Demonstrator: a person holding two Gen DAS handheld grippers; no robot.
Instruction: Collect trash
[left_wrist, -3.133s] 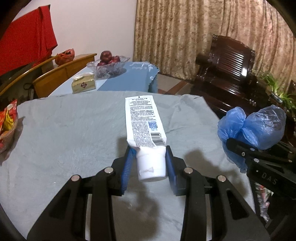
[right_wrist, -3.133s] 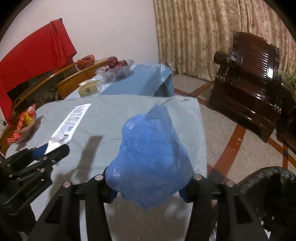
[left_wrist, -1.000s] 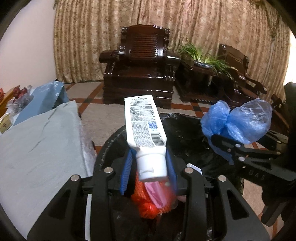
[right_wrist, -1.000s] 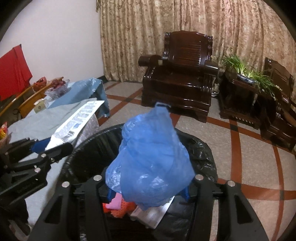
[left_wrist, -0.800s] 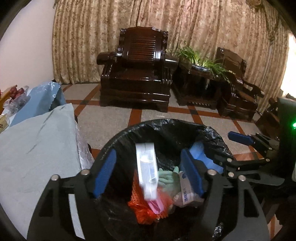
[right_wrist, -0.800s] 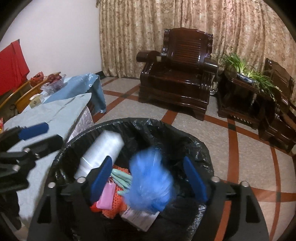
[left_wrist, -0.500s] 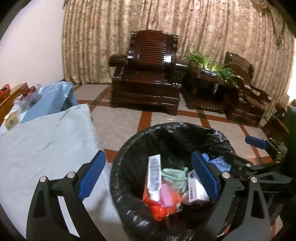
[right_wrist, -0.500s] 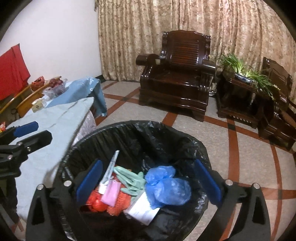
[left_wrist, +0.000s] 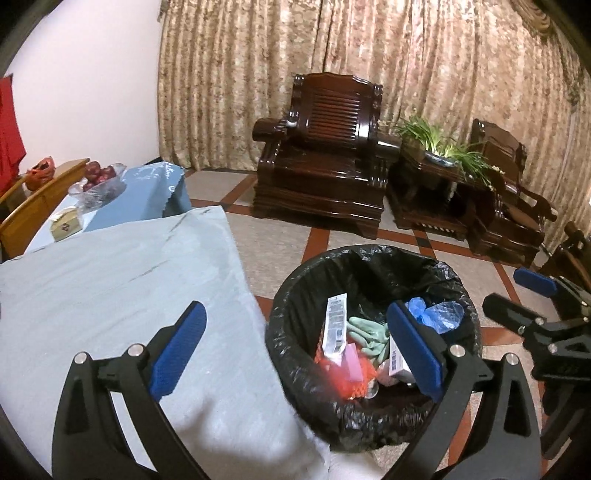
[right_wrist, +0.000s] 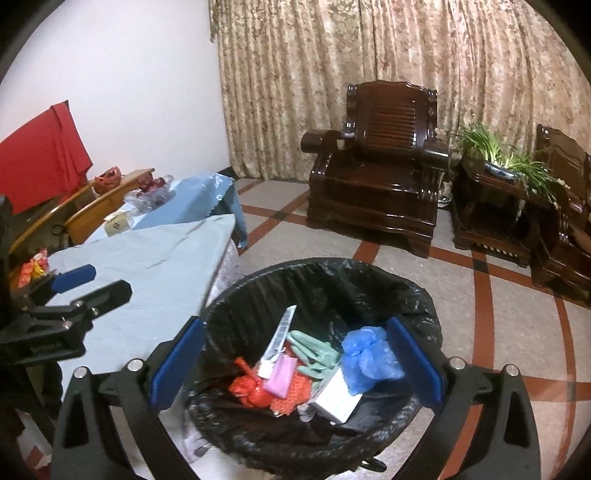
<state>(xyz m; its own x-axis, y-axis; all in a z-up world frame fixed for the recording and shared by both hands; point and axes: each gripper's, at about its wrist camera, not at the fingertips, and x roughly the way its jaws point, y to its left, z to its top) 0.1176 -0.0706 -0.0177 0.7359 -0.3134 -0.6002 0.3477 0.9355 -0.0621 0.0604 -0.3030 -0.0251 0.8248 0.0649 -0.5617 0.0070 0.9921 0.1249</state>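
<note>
Both grippers, left gripper (left_wrist: 295, 354) & right gripper (right_wrist: 295, 360), are held wide apart, empty, above bin (right_wrist: 424, 295) (tube (right_wrist: 277, 341), blue bag (right_wrist: 365, 358) lie inside), apparently freed for more trash.

Tube (right_wrist: 277, 341), blue bag (right_wrist: 369, 360) inside bin (right_wrist: 325, 273)

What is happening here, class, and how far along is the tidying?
A person holding two grippers is collecting trash. Both the left gripper and right gripper are open and hold nothing. They hang by the black-lined trash bin beside the grey-covered table. In the bin lie a white tube and a blue plastic bag, among other rubbish. A snack packet is on the table's far edge.
</note>
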